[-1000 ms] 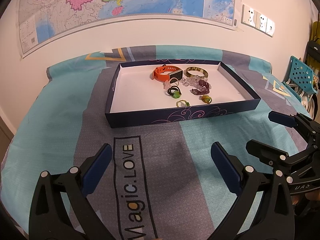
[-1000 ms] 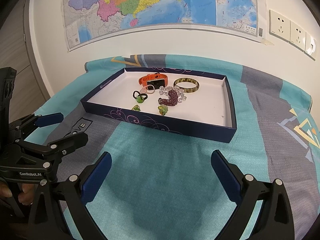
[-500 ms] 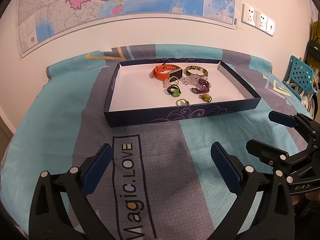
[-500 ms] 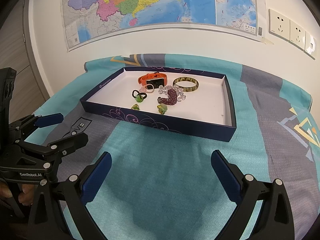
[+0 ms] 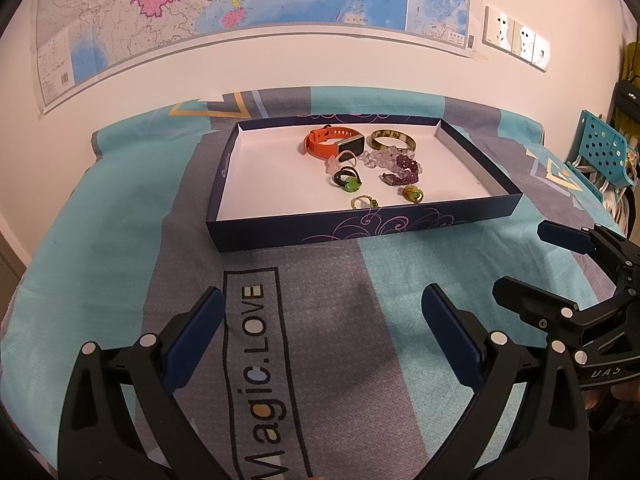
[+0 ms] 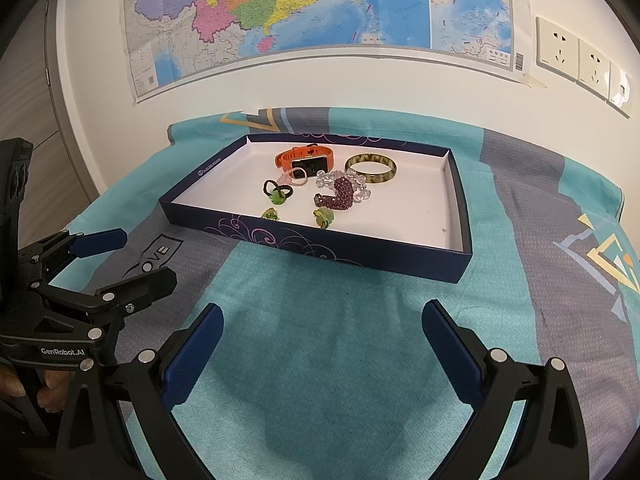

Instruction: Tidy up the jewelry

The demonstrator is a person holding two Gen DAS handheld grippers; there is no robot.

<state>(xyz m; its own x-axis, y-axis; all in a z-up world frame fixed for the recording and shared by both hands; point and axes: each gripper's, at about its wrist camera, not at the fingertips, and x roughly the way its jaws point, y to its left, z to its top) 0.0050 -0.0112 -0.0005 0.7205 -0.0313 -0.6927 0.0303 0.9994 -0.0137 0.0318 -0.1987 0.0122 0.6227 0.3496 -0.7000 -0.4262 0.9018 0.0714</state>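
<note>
A shallow dark-blue box (image 5: 360, 228) (image 6: 320, 246) with a white floor lies on the patterned cloth ahead of both grippers. Inside it lie an orange watch (image 5: 320, 146) (image 6: 286, 158), a mottled bangle (image 5: 392, 140) (image 6: 371, 168), a purple bead bracelet (image 5: 404, 170) (image 6: 340, 196), clear beads (image 5: 374, 158) (image 6: 360, 188) and several small green rings (image 5: 350, 184) (image 6: 276, 197). My left gripper (image 5: 322, 304) (image 6: 120, 254) stands open and empty over the cloth, short of the box. My right gripper (image 6: 322, 318) (image 5: 528, 256) is open and empty too, to its right.
A map (image 6: 320, 12) and wall sockets (image 6: 580, 60) cover the wall behind the cloth-covered surface. A teal perforated basket (image 5: 604, 152) stands at the far right. A person's fingers (image 6: 48, 394) hold the left gripper's handle. Bare cloth (image 6: 320, 360) lies between grippers and box.
Both grippers have drawn back slightly from the box, which sits a little farther up in both views. Both stay open and the jewelry has not moved.
</note>
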